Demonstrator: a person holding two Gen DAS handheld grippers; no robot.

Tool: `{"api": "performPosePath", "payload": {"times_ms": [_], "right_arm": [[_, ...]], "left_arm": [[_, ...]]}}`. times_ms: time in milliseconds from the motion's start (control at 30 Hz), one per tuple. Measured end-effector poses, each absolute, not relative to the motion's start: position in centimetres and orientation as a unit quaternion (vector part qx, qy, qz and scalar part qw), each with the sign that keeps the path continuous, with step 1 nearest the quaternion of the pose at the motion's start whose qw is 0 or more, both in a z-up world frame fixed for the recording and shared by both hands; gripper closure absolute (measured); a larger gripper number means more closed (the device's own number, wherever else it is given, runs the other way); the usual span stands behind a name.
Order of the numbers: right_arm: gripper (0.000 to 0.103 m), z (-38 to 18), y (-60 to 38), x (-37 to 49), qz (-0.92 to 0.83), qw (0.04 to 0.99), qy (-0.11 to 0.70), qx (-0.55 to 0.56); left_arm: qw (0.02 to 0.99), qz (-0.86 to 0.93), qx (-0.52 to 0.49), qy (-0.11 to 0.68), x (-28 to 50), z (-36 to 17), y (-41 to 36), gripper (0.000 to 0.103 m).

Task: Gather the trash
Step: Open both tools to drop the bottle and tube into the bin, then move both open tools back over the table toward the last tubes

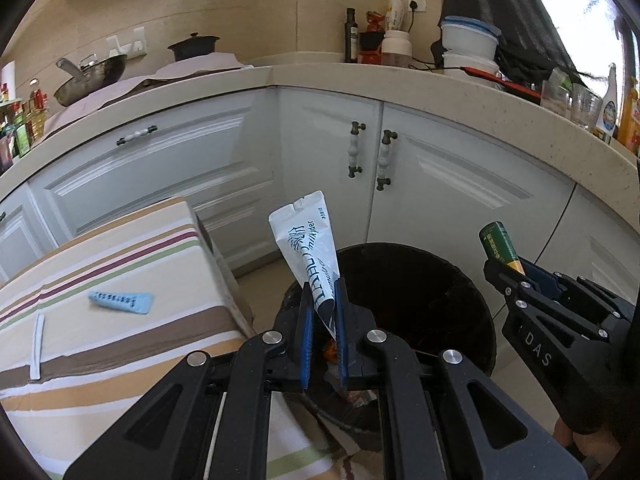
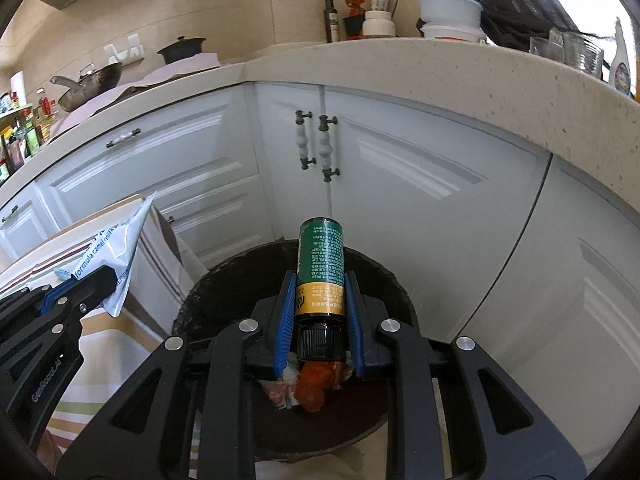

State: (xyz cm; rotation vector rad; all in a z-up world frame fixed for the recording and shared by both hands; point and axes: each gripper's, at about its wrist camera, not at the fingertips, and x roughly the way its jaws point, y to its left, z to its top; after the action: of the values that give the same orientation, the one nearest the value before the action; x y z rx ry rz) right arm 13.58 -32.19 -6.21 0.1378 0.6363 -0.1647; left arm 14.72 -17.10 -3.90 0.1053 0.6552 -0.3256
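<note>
Sachet [image 1: 310, 248], bottle [image 2: 321, 268] — gripped over bin [image 2: 224, 280].

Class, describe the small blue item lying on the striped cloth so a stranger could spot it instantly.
Start at the striped tablecloth left of the dark trash bin. Two small things lie on it: a thin white strip near the edge and, farther in, the flat pale-blue packet. It alone is blue, with a row of dark marks.

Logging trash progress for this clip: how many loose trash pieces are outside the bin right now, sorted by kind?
Sachets or packets: 2, the white milk powder sachet in the left gripper and a blue packet on the striped cloth
Bottles: 1, the green bottle in the right gripper
White strips: 1
Total: 4
</note>
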Motion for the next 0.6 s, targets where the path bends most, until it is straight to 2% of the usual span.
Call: {"api": "performPosePath", "payload": {"times_ms": [167,233,300,367,600], "right_arm": [[0.080,-7.0,-33.2,14.6,-0.087,0.942,0.317,0.072],[0.079,-7.4,-33.4,15.1,-0.089,0.941,0.319,0.074],[0.075,-7.9,-33.7,15.6,-0.092,0.939,0.323,0.076],[0.069,-8.2,-33.7,15.9,-0.094,0.938,0.326,0.077],[0.069,-8.4,-33.6,16.1,-0.096,0.938,0.326,0.075]], "left_arm": [[0.929,-0.165,0.063,0.325,15.6,-4.6,-18.5,0.091],[0.927,-0.167,0.068,0.330,16.0,-5.0,-19.1,0.085],[0.925,-0.167,0.072,0.334,16.4,-5.4,-19.6,0.069],[0.923,-0.168,0.070,0.339,16.6,-5.6,-19.8,0.062],[0.924,-0.163,0.071,0.340,16.7,-5.7,-19.7,0.056]]}}
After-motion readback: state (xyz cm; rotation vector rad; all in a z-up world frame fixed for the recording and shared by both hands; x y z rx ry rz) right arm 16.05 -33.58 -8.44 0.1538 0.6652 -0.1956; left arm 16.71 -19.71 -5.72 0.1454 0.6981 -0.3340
